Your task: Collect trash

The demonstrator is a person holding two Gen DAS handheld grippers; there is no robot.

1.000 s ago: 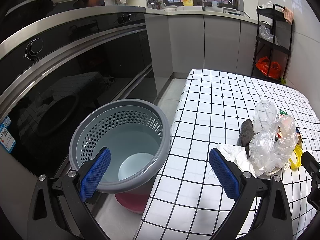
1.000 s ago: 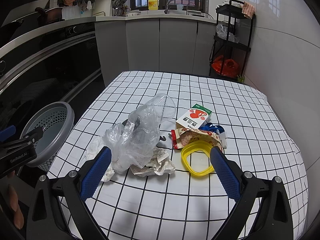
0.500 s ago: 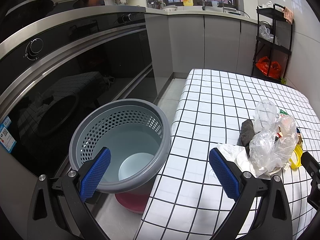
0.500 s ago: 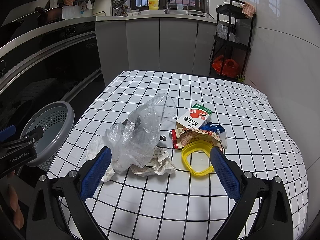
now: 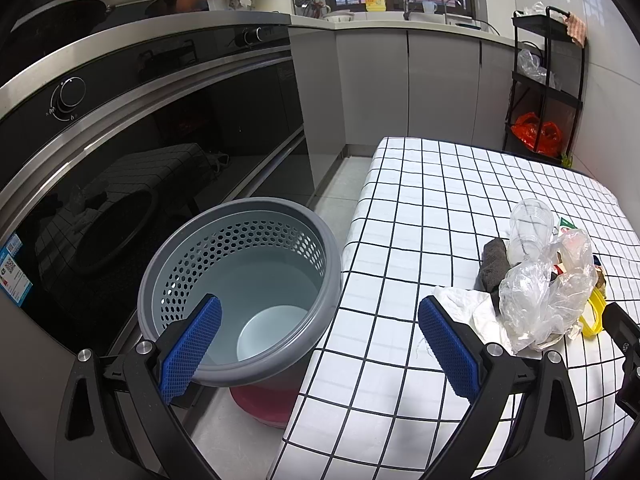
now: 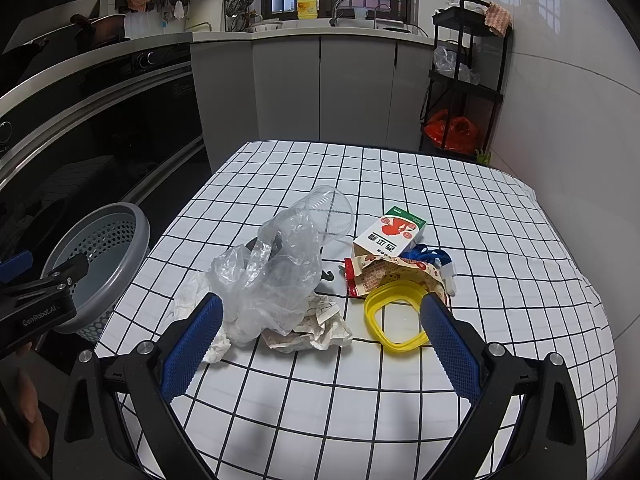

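Observation:
A pile of trash lies on the checked tablecloth [image 6: 400, 400]: a clear plastic bag [image 6: 272, 284], a clear cup [image 6: 324, 212], crumpled paper [image 6: 316, 328], a white and red carton [image 6: 390, 234], a snack wrapper [image 6: 380, 272] and a yellow ring [image 6: 394, 320]. The pile also shows in the left wrist view [image 5: 540, 300]. A grey perforated basket [image 5: 240, 280] stands on the floor at the table's left edge. My left gripper [image 5: 320, 344] is open above the basket's rim and the table edge. My right gripper [image 6: 320, 344] is open just in front of the pile.
A dark oven front [image 5: 120, 160] runs along the left. Grey cabinets [image 6: 320, 88] stand at the back. A black shelf rack [image 6: 464, 80] with an orange bag stands at the back right. A red object [image 5: 264, 404] sits under the basket. A white wall [image 6: 568, 128] borders the right.

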